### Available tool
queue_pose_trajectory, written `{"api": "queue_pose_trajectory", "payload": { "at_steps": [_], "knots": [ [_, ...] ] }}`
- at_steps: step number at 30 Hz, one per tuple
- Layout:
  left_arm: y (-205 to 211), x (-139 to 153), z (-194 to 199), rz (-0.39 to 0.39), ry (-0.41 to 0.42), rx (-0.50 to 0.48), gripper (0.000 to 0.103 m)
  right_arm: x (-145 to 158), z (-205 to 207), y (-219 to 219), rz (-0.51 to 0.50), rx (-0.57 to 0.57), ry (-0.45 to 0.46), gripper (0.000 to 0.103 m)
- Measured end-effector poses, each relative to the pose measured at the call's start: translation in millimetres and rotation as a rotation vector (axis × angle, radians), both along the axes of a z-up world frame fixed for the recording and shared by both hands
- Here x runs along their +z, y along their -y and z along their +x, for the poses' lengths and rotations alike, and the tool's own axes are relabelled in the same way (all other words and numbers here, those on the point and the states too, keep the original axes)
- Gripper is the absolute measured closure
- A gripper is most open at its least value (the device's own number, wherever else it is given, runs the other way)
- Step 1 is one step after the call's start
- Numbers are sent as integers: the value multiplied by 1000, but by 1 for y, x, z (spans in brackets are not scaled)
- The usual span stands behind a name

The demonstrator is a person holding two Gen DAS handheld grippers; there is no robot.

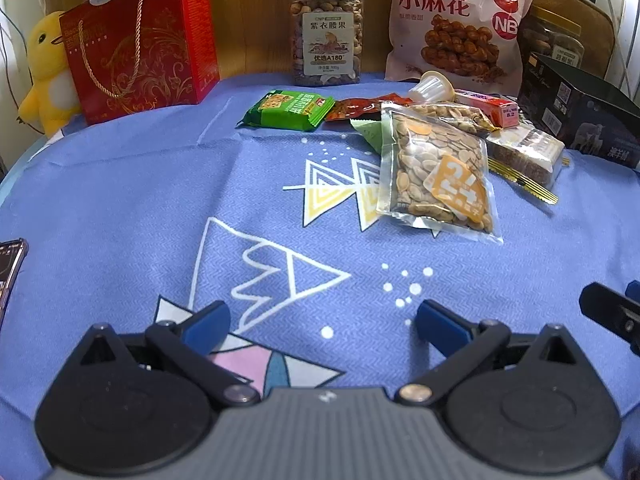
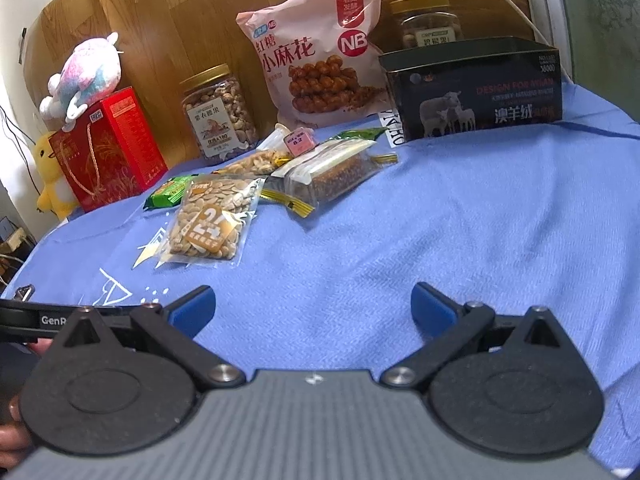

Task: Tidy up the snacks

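Note:
A loose heap of snacks lies on the blue cloth: a clear bag of seeds with an orange "24" label, a green packet, a bag of peanuts, a red packet, a pink bar, a white jelly cup and a clear bag of brown bars. My left gripper is open, low over the cloth well short of the heap. My right gripper is open too, holding nothing.
Along the back stand a red gift box, a nut jar, a big pink bag, a second jar and an open black box. A phone lies at the left edge.

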State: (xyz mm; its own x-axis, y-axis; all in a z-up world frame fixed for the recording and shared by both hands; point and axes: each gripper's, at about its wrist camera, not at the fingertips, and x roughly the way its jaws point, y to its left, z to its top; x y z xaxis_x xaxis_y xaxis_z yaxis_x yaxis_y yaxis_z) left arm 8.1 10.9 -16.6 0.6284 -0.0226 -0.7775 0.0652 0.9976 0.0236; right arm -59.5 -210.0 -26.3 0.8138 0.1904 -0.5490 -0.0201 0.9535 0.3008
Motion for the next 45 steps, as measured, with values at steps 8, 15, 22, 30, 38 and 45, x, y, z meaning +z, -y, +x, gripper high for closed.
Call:
{"api": "queue_pose_trajectory", "payload": {
  "at_steps": [8,15,22,30,38,45],
  "knots": [
    [-3,0,-2,-8,16,-7,0,0,0,-3,-12,1,4,0],
    [-5,-2,-6,-17,42,-6,0,-1,-3,-2,-5,2,16,0],
    [-7,-3,-9,-16,50,-16,0,-2,-4,-1,7,4,28,0],
    [-7,-3,-10,-15,57,-26,0,-3,-3,-4,-12,2,33,0],
    [-10,-4,-14,-17,73,-66,0,-3,-3,-5,-26,3,31,0],
    [-25,-1,-19,-62,99,-122,0,0,1,-2,-3,27,26,0]
  ]
}}
